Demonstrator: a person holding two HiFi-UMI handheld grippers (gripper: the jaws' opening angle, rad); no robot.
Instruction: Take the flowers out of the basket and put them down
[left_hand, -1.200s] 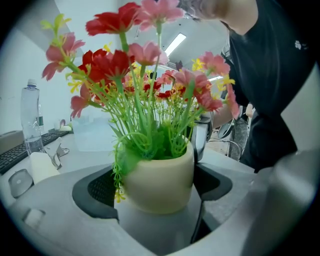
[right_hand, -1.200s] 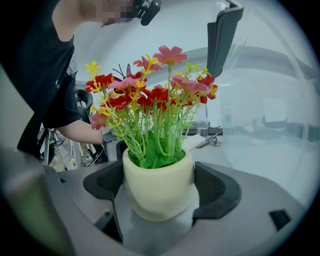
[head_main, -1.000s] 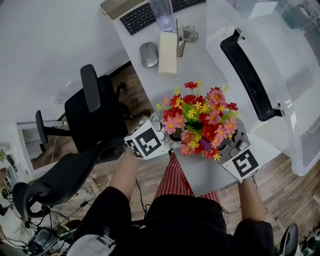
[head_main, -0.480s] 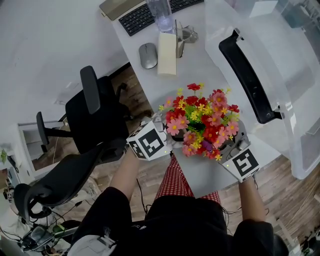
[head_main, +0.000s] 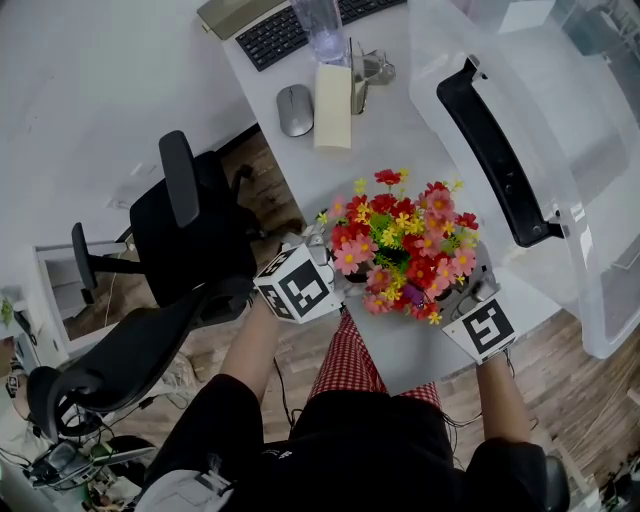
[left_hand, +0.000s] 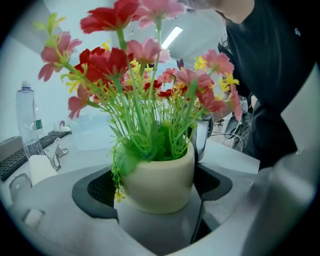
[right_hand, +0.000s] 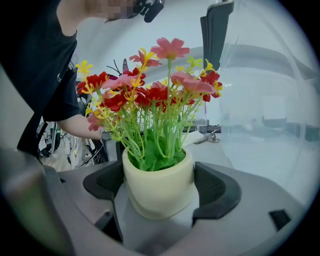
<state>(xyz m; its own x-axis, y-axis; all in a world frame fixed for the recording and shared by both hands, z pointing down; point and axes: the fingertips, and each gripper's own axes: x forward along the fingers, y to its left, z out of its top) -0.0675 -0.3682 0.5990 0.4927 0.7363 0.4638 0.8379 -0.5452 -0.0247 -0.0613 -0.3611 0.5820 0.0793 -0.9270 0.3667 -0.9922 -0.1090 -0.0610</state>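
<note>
The flowers, red, pink and yellow blooms on thin green stems, stood in a smooth, round cream pot at the desk's near edge. The left gripper and right gripper pinched the pot from opposite sides between black mesh-textured pads.

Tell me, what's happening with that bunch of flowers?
A person holds a gripper in each hand. The left gripper and the right gripper both close on one cream pot of red, pink and yellow flowers, one from either side, at the near edge of a white desk. No basket is in view.
</note>
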